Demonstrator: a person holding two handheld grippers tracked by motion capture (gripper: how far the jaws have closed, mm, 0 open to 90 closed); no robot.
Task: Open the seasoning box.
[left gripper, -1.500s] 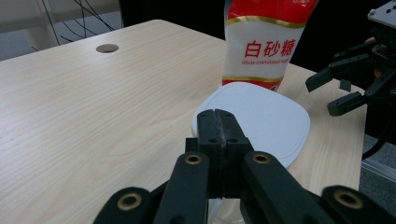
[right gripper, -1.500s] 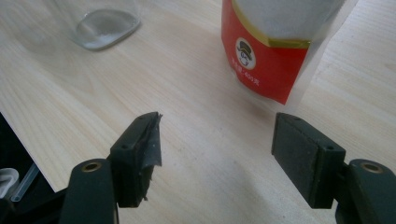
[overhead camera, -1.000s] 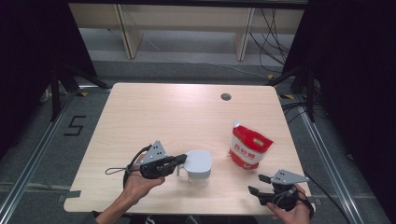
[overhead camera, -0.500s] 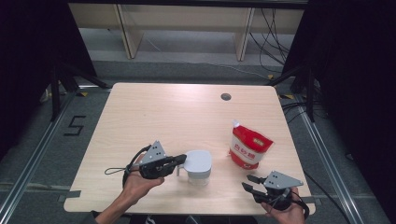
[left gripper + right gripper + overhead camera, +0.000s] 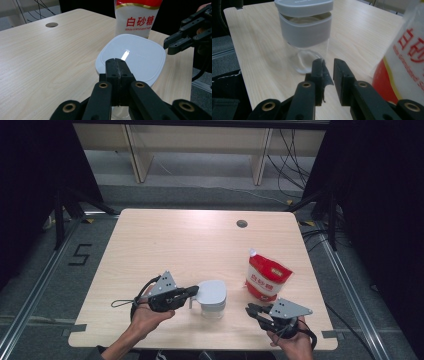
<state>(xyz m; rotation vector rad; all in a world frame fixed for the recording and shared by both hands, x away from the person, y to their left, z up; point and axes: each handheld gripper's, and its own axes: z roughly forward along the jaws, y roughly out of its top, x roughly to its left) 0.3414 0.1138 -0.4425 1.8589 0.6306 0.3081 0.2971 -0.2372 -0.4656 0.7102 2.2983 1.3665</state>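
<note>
A clear jar point(image 5: 212, 301) with a white-grey lid point(image 5: 135, 57) stands near the table's front edge. My left gripper point(image 5: 192, 292) is shut, and its joined tips point(image 5: 117, 62) lie at the lid's near rim with nothing seen between them. A red-and-white sugar bag point(image 5: 267, 277) stands upright to the right of the jar. My right gripper point(image 5: 252, 310) hovers low in front of the bag and points at the jar point(image 5: 304, 27). Its jaws have just been closing; a narrow gap point(image 5: 328, 62) is left with nothing in it. A frayed pad edge hangs off its left finger point(image 5: 318, 70).
A round cable hole point(image 5: 242, 224) sits in the wooden table point(image 5: 165, 245) at the back. Grey floor with rails and tape marks surrounds the table. Shelving stands beyond the far edge. The sugar bag point(image 5: 407, 57) is close on the right gripper's right side.
My right gripper has moved left toward the jar, and its jaws have narrowed. The left gripper and the jar have stayed where they were.
</note>
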